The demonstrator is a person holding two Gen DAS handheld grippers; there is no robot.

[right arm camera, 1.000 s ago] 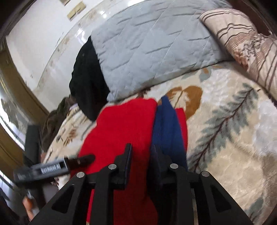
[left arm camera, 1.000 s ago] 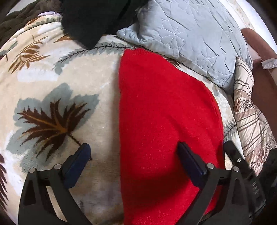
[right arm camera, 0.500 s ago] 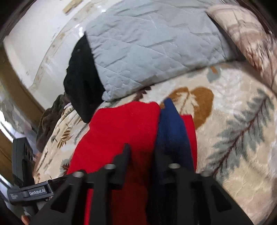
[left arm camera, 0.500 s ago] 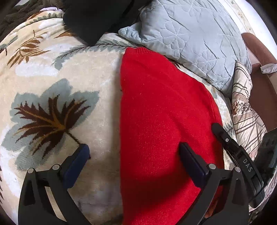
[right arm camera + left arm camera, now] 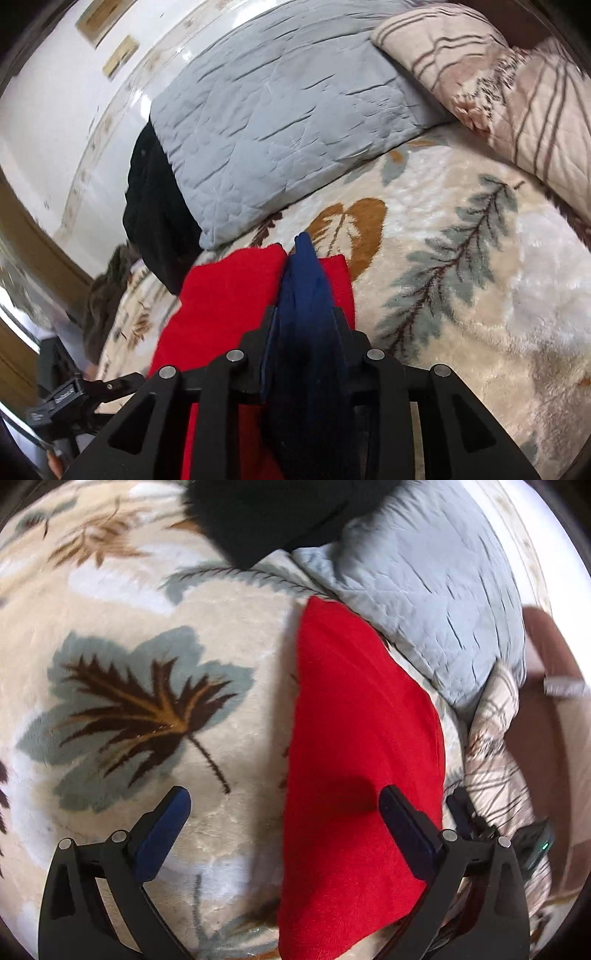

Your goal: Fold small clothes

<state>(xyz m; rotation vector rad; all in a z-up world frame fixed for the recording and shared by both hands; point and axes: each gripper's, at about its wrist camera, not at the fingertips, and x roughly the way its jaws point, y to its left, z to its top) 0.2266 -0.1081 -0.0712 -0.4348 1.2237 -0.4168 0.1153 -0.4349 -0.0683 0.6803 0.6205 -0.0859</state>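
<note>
Red garment (image 5: 354, 738) and navy cloth (image 5: 306, 295) lie on a cream, leaf-patterned blanket (image 5: 147, 709) beside a grey quilted pillow (image 5: 280, 122).

Blanket (image 5: 155, 760): cream plush, leaf print, spread flat.
Grey pillow (image 5: 280, 122): quilted, at blanket's far edge.
Striped pillow (image 5: 517, 92): beige, beside grey pillow.
Black cloth (image 5: 273, 513): bunched, touching grey pillow.
Wall (image 5: 55, 92): white, behind pillows.

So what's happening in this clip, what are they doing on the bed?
A person with two handheld claws is folding a red garment laid on a leaf-patterned blanket. The right claw is shut on dark blue fabric lying along the red piece's right side; the pictures do not show whether it belongs to that garment. The left claw hangs open over the garment's left edge, holding nothing. A grey quilted pillow and a black garment lie beyond.
</note>
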